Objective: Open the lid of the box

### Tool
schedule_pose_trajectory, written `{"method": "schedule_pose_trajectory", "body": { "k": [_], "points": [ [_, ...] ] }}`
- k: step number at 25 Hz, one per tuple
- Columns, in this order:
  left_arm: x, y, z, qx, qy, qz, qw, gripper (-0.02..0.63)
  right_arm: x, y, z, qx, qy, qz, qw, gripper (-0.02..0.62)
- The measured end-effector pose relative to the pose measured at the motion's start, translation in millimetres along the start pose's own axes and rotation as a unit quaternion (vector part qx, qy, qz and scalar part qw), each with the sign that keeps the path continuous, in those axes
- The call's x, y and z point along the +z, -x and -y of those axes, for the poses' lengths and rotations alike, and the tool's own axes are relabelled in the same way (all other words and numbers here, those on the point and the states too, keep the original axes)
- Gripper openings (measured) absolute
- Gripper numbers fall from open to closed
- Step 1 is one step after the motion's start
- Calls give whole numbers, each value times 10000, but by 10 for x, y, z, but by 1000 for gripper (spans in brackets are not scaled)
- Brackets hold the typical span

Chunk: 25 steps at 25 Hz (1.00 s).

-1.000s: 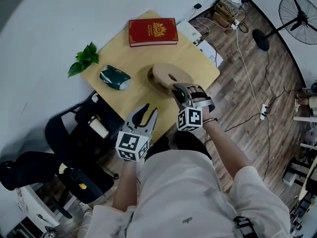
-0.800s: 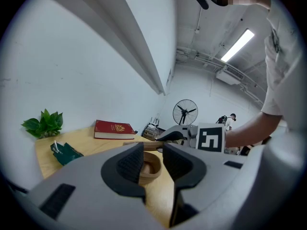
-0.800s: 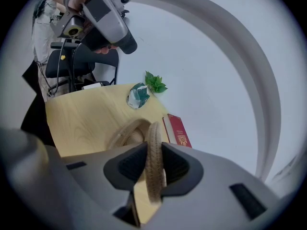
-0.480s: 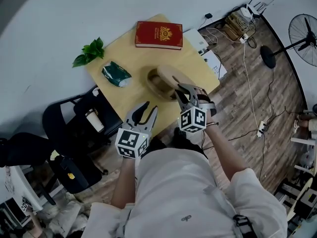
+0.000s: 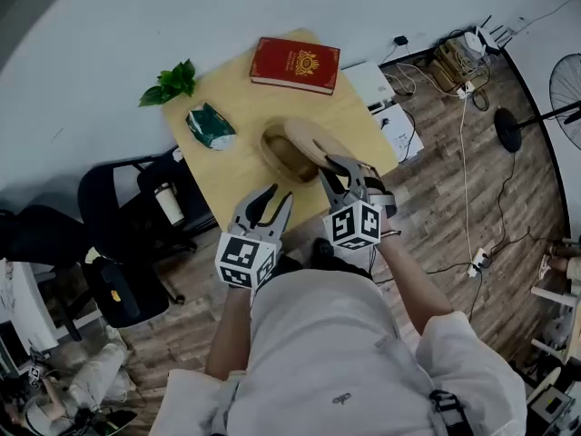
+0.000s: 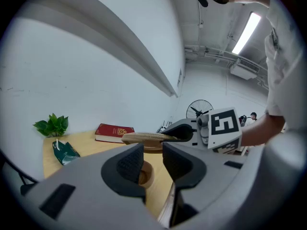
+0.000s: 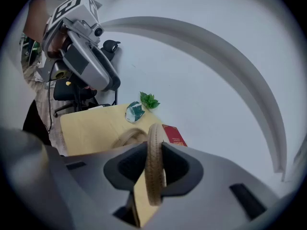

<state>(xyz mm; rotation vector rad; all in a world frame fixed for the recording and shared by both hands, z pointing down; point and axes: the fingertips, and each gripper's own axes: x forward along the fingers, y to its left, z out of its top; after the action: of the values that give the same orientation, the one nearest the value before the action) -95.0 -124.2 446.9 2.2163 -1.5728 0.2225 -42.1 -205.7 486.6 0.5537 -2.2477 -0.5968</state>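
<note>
Far left of the round light-wood box (image 5: 287,158), by the far-left corner of the pale wooden table (image 5: 227,173), lay a sprig of green leaves (image 5: 168,82). A crumpled dark-green packet (image 5: 209,125) sat between it and the box, both well apart from the box and likely just clutter, no part of the task. The left gripper (image 5: 277,200) hovered on the near side of the box, just left of it, above the table's near edge. Its jaws were spread with nothing between them and they touched neither box nor lid; it looked parked as a spare hand, maybe ready to steady the box. The box itself sat open, its hollow showing. Beyond it, at the far table edge, lay a red hardback book with a gold emblem (image 5: 295,64), flat and apart from the box. The round flat wooden lid (image 5: 318,142) was off the box and tilted, raised over the box's right half. The right gripper (image 5: 338,166), on the near-right side of the box, had its pads pinched on the lid's near rim, with the lid standing edge-on between them in the right gripper view. A rim grip probably suited such a thin disc. The opening looked mostly done; only setting the lid down seemed left.
</note>
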Motion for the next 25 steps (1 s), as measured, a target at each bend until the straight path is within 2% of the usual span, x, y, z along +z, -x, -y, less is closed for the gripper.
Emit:
{"method": "schedule_pose_trajectory", "body": {
  "k": [11,18,25],
  "points": [
    [22,-158,457,599,-81,163,9980,112,-175,372,265,122,-174,651,9977,87],
    [22,-83,612,922,-18,292,9953,106,-239,593,384,146,-790,884,9928,86],
    [27,43,694,1206,-98,457,9916,95,-320,805,551,-225,-1403,1085,9839,84]
  ]
}}
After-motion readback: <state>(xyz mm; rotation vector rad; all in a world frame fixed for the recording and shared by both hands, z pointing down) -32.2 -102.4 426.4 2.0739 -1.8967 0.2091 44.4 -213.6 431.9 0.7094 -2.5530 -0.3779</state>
